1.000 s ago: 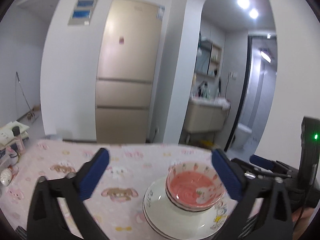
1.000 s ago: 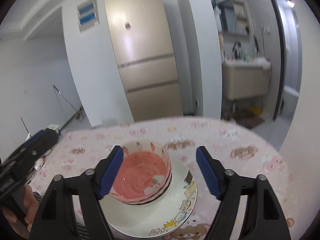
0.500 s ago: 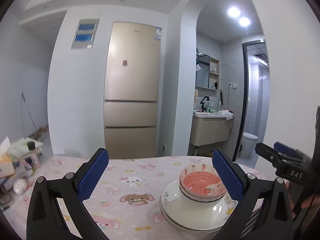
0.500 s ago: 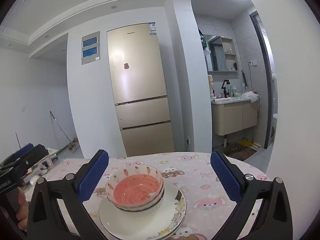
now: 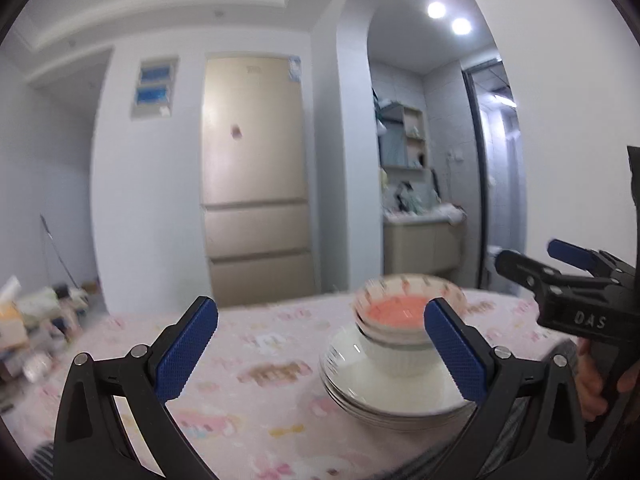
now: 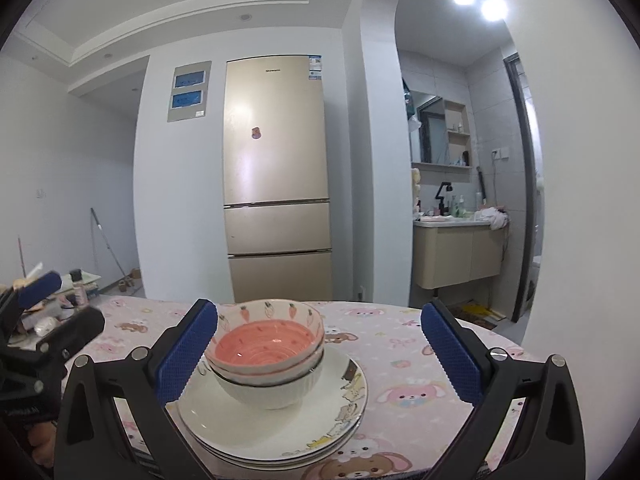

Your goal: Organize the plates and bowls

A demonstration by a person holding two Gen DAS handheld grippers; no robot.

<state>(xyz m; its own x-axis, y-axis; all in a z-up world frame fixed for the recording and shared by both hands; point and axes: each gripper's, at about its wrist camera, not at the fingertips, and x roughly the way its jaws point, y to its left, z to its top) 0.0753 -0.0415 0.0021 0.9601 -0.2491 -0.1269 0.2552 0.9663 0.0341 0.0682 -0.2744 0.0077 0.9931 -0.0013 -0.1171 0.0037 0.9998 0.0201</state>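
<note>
A stack of bowls, the top one pink inside with a carrot pattern (image 6: 267, 347), sits on a stack of white plates (image 6: 280, 432) on the pink cartoon tablecloth (image 6: 400, 364). The bowls (image 5: 400, 312) and plates (image 5: 384, 392) also show blurred in the left wrist view. My right gripper (image 6: 318, 350) is open and empty, back from the stack and a little above it. My left gripper (image 5: 320, 350) is open and empty, to the left of the stack. Each gripper shows at the edge of the other's view, the right (image 5: 576, 280) and the left (image 6: 44, 320).
A beige fridge (image 6: 276, 184) stands against the far wall behind the table. A bathroom vanity (image 6: 456, 256) lies beyond an arch on the right. Clutter of bottles and papers (image 5: 28, 320) sits past the table's left edge.
Both grippers have pulled back and tilted up from the stack, which now sits lower and farther in both views. Both stay open and empty. The stack has not moved.
</note>
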